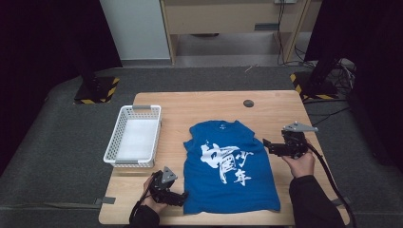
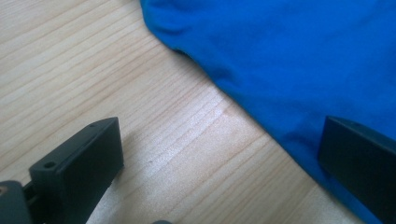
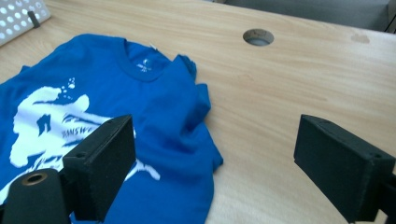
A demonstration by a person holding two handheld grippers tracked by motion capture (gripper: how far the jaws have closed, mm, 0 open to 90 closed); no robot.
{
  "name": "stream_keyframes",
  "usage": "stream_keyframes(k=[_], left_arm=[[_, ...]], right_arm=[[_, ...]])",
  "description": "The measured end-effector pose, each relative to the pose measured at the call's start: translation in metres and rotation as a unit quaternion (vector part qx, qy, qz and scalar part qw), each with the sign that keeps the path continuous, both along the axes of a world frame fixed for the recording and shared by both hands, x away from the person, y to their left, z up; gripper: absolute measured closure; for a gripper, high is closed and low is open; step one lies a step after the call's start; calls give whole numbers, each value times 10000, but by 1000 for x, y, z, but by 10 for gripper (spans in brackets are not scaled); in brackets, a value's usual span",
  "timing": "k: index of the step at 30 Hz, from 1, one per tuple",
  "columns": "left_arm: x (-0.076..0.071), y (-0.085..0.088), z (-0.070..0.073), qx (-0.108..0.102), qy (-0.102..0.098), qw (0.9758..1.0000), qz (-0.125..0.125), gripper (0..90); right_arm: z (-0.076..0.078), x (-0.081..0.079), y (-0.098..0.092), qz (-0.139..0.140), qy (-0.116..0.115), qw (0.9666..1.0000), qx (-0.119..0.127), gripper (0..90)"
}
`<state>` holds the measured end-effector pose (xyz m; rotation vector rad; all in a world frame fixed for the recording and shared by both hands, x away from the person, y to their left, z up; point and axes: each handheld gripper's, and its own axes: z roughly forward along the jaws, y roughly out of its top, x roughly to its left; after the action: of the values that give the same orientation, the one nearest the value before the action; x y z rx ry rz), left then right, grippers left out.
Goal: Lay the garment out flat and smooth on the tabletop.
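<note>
A blue T-shirt point(image 1: 231, 166) with a white print lies flat on the wooden tabletop point(image 1: 209, 107), collar toward twelve o'clock and hem toward six o'clock, a little right of the tabletop's middle in the high view.

The left claw point(image 1: 183, 198) sits at the shirt's seven o'clock corner, low over the wood and pointing toward three o'clock at the hem. In the left gripper view its jaws stand wide apart: one jaw is over bare wood, the other is over the edge of the blue cloth, and the cloth's border runs between them. Neither pad presses on the fabric, so this claw has hold of nothing; whether the far jaw brushes the cloth I cannot tell.

The right claw point(image 1: 267, 144) hovers at the shirt's three o'clock side, held in the person's hand point(image 1: 299, 164) and pointing toward nine o'clock. In the right gripper view its jaws are spread wide, with the shirt's folded sleeve point(image 3: 201, 100) and bare wood showing in the gap beyond them. Nothing lies between the pads and it grips nothing.

A white slotted basket point(image 1: 134, 136) stands at the tabletop's nine o'clock side, well apart from the shirt. A round hole point(image 1: 248, 103) in the wood lies near the twelve o'clock edge, beyond the collar.
</note>
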<state>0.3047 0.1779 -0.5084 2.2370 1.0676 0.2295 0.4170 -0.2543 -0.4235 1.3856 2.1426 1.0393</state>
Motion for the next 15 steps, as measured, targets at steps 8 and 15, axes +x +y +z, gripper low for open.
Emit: stream_keyframes(k=[8, 15], left_arm=[[0, 1, -1, -47, -58, 10000, -21, 0], [0, 1, -1, -50, -62, 10000, -17, 0]], right_arm=[[6, 19, 15, 24, -87, 10000, -36, 130], [4, 37, 27, -18, -121, 9999, 9, 137]])
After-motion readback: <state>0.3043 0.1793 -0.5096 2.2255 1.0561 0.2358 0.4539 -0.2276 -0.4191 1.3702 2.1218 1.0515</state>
